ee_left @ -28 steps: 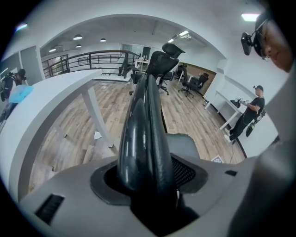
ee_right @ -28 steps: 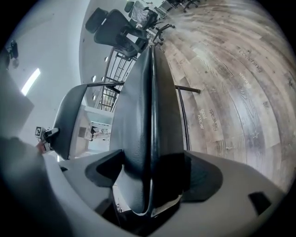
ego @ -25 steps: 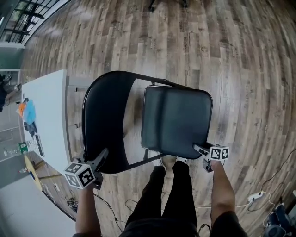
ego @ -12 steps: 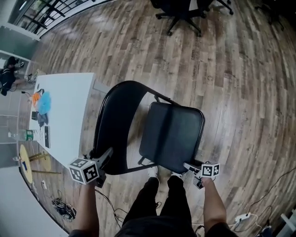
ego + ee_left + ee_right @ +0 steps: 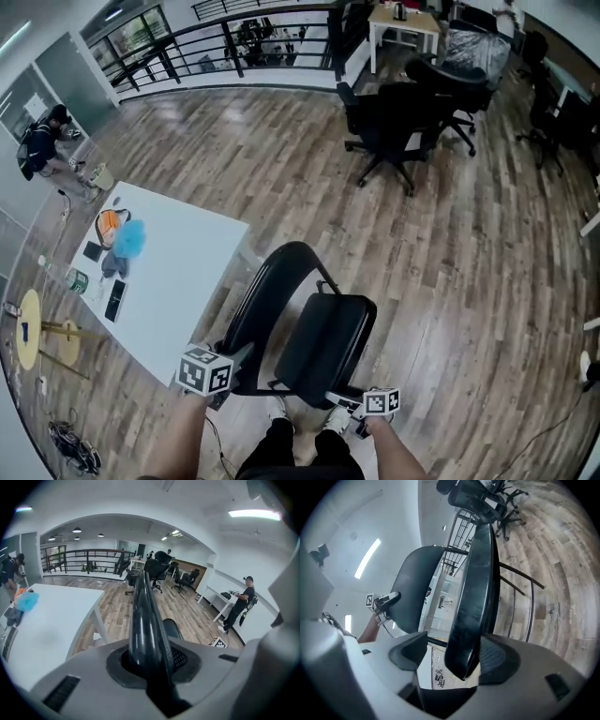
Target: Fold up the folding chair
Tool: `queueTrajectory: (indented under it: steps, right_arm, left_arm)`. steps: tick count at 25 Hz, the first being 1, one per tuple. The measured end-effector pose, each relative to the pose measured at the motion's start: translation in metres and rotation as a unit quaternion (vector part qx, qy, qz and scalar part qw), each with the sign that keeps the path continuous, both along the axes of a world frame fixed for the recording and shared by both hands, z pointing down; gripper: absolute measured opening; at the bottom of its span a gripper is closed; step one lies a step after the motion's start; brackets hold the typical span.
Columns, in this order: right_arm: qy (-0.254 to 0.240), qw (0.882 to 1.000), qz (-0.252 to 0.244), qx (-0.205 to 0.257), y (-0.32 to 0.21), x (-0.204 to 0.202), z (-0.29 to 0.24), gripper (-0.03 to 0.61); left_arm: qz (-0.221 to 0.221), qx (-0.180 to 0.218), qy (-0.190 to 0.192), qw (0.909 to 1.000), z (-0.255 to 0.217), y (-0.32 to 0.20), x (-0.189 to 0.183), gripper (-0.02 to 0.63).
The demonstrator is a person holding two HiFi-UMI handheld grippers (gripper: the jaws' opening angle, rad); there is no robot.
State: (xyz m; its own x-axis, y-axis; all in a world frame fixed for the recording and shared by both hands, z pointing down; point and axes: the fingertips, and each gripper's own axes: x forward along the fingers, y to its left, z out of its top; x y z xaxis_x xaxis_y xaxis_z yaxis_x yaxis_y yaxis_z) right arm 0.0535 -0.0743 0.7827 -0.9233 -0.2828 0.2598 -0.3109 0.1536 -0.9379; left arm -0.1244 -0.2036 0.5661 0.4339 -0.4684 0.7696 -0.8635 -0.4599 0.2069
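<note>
The black folding chair stands in front of me, its curved backrest (image 5: 265, 302) to the left of its padded seat (image 5: 323, 345), which is tipped up on edge towards it. My left gripper (image 5: 234, 367) is on the backrest's near edge. In the left gripper view the glossy backrest edge (image 5: 143, 613) fills the gap of the left gripper (image 5: 149, 660); its jaws are closing and the pads press on it. My right gripper (image 5: 352, 409) straddles the seat's front edge. The seat (image 5: 476, 588) leans on one pad of the right gripper (image 5: 457, 656), a gap on the other side.
A white table (image 5: 187, 291) with small items stands close on the chair's left. Black office chairs (image 5: 403, 112) are farther off on the wood floor. A person (image 5: 42, 141) stands far left, another (image 5: 241, 604) by a desk. My legs (image 5: 300, 450) are just behind the chair.
The seat has swung up from nearly flat towards the backrest, and both grippers have risen with the chair. The head view has tipped up and takes in more of the room.
</note>
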Motion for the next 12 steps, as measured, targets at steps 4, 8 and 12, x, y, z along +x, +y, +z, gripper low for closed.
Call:
queueTrajectory:
  steps: [4, 8, 12]
  right_arm:
    - [0.000, 0.999, -0.039, 0.033, -0.020, -0.061, -0.044, 0.344]
    - [0.009, 0.997, -0.062, 0.051, -0.038, -0.121, -0.069, 0.339]
    - [0.012, 0.997, -0.059, 0.052, -0.063, -0.170, -0.087, 0.322]
  left_arm:
    - [-0.004, 0.005, 0.013, 0.9999, -0.024, -0.004, -0.017, 0.075]
    - [-0.008, 0.000, 0.024, 0.9997, -0.032, -0.005, -0.042, 0.078]
    - [-0.010, 0.004, 0.021, 0.9997, -0.044, -0.018, -0.068, 0.078]
